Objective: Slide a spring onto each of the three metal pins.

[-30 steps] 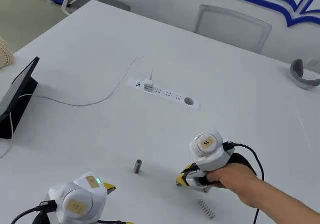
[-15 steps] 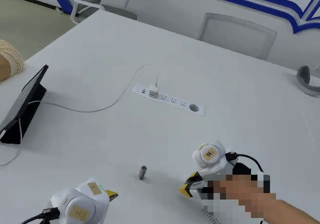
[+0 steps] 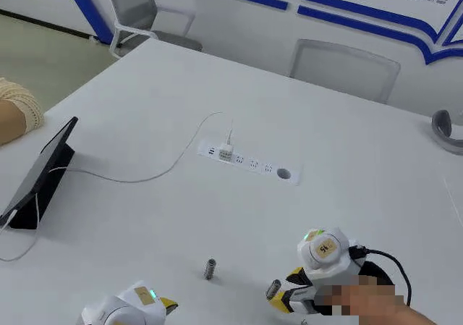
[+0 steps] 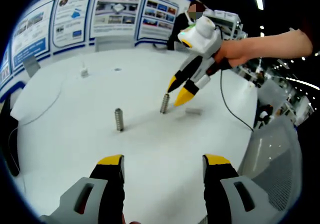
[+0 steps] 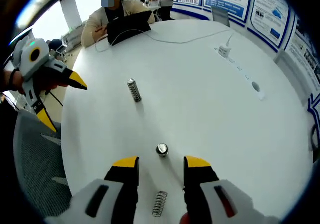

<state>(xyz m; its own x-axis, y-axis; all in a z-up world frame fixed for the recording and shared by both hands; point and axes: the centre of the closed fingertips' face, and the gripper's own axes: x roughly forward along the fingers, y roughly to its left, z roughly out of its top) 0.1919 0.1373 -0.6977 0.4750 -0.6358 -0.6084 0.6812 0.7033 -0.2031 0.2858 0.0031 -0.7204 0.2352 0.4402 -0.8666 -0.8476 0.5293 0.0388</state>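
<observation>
Where springs (image 3: 210,269) stand, white table (image 3: 145,122), grey chairs (image 3: 343,68)

A white power strip (image 3: 248,163) lies on the white table (image 3: 145,108). A thin cable (image 3: 166,167) runs from it toward a dark tablet (image 3: 43,171). Grey chairs (image 3: 346,68) stand behind.

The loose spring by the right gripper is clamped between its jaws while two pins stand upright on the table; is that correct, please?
Not quite. The loose spring is not clamped: it lies free on the table with the right gripper open over it, as the right gripper view shows. The near pin and the far pin do stand upright.
</observation>
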